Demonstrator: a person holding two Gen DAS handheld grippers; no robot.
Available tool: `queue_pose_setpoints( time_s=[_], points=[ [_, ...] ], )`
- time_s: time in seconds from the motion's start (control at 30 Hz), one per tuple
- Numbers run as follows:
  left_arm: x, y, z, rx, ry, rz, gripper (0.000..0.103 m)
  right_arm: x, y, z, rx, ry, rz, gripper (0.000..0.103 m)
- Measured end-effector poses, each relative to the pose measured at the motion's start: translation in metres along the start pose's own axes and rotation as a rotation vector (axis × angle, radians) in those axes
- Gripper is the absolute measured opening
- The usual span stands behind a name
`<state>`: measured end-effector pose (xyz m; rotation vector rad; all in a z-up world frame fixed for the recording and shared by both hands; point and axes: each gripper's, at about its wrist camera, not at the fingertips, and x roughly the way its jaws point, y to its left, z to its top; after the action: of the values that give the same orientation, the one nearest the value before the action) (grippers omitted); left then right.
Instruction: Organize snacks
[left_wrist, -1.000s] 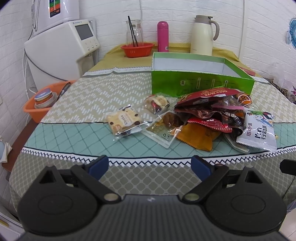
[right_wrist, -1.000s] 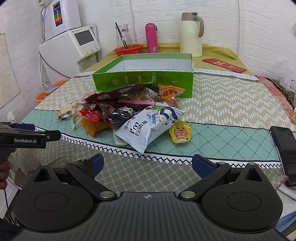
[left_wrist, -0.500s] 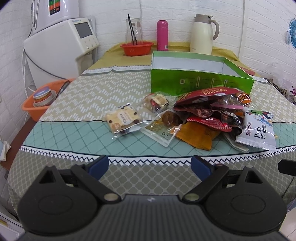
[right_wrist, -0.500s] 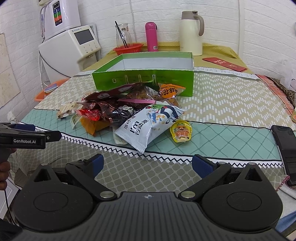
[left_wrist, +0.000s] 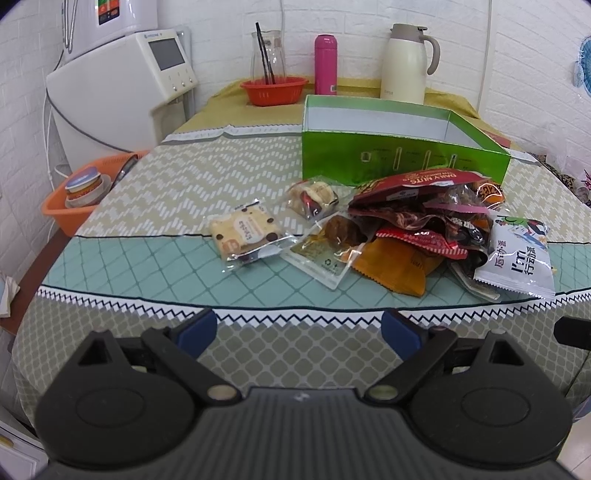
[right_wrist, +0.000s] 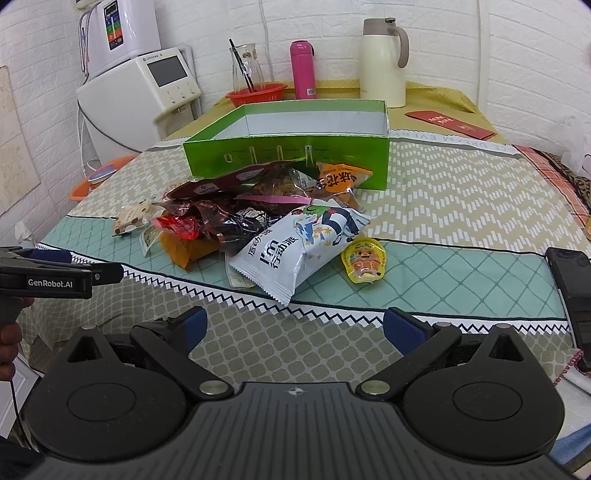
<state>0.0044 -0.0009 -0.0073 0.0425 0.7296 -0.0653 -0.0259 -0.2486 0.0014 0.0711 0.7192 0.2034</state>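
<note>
A pile of snack packets (left_wrist: 424, 225) lies on the table in front of an open green box (left_wrist: 402, 155). A cookie packet (left_wrist: 245, 232) and a small clear packet (left_wrist: 314, 197) lie to the pile's left. A white bag (right_wrist: 295, 251) and a yellow jelly cup (right_wrist: 364, 260) lie at the pile's right. The box (right_wrist: 288, 155) shows empty in the right wrist view. My left gripper (left_wrist: 299, 328) is open and empty near the front edge. My right gripper (right_wrist: 293, 325) is open and empty too. The left gripper (right_wrist: 62, 271) shows side-on at the right view's left edge.
A water dispenser (left_wrist: 122, 88), an orange basket (left_wrist: 85, 188), a red bowl (left_wrist: 273, 88), a pink bottle (left_wrist: 325, 64) and a cream jug (left_wrist: 406, 62) stand at the back and left. A black phone (right_wrist: 570, 280) lies at the right edge.
Both views have shifted slightly closer toward the table. No snack has moved and both grippers stay open.
</note>
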Motion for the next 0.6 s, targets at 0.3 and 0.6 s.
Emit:
queue_pose_setpoints(
  time_s=[0.3,0.6],
  points=[
    [0.002,0.002,0.001,-0.011,-0.020,0.007,0.094,0.006,-0.002,0.001,0.005,0.008,0.002,0.103],
    [-0.001,-0.012,0.019,0.014,-0.046,-0.246,0.094,0.012,-0.005,0.000,-0.053,-0.104,0.004,0.103]
  ],
)
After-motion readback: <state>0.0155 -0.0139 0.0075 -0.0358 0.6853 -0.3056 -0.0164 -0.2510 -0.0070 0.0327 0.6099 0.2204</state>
